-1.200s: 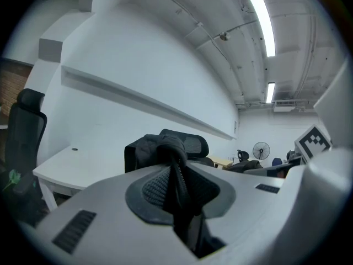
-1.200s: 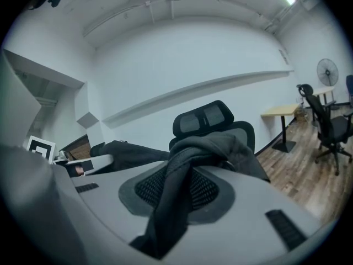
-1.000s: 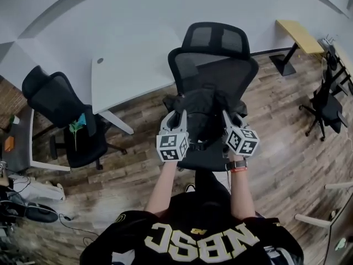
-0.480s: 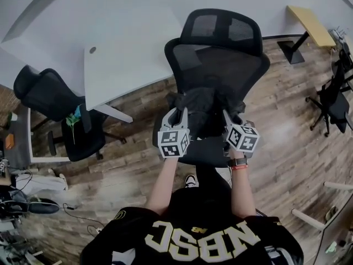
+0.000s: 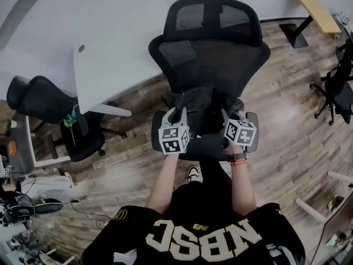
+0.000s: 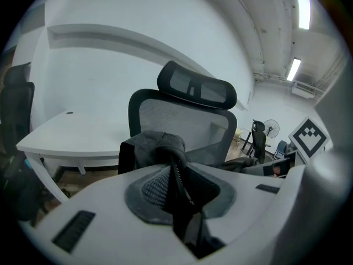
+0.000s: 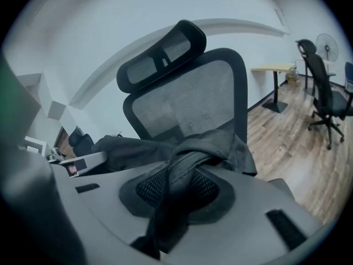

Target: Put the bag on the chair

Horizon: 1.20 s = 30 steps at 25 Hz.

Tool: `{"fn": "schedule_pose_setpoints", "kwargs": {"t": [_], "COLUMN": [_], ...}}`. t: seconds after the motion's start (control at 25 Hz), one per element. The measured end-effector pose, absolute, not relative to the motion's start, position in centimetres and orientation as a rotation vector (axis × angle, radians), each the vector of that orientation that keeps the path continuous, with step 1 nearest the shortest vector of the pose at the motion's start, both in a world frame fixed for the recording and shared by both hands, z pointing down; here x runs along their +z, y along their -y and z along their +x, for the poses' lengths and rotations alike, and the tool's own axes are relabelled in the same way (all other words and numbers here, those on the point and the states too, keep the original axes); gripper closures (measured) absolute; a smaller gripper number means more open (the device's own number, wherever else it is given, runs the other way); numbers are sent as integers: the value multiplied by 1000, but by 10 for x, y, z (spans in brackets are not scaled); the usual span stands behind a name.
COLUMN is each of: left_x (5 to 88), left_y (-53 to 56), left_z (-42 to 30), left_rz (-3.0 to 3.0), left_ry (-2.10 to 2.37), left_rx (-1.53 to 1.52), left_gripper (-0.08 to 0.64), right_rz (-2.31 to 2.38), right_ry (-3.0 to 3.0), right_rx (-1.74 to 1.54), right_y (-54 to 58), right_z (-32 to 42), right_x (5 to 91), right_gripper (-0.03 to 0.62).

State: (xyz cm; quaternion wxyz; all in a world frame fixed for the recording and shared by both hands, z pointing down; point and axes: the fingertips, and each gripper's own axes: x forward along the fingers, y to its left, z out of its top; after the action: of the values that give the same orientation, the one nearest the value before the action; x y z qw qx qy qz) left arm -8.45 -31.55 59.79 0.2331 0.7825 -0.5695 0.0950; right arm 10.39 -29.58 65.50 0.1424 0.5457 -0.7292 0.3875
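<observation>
A black mesh office chair stands right in front of me. The black bag hangs between both grippers, over the seat and close to the backrest. My left gripper is shut on a dark fold and zipper edge of the bag. My right gripper pinches a padded strap of the bag, and its jaws are closing on it. The chair's backrest fills both gripper views. Whether the bag's bottom touches the seat is hidden.
A white desk stands to the left behind the chair. A second black chair is at the far left. A small wooden table and another black chair are at the right, on the wood floor.
Both grippers and the bag have moved closer in over the seat, and the chair looks nearer. The grip on the bag is unchanged.
</observation>
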Motion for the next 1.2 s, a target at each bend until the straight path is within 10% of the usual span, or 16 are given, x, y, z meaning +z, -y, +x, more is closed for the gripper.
{"fn": "schedule_pose_setpoints", "kwargs": {"t": [1.2], "left_x": [860], "left_y": [321], "left_z": [-74], "left_rz": [1771], "left_ry": [1355], "left_rx": [621], "left_gripper": [488], "right_rz": [1382], "right_ry": [1724], "right_rx": [1352], "right_y": [311], "right_z": [118], "right_x": [868], "right_gripper": [499]}}
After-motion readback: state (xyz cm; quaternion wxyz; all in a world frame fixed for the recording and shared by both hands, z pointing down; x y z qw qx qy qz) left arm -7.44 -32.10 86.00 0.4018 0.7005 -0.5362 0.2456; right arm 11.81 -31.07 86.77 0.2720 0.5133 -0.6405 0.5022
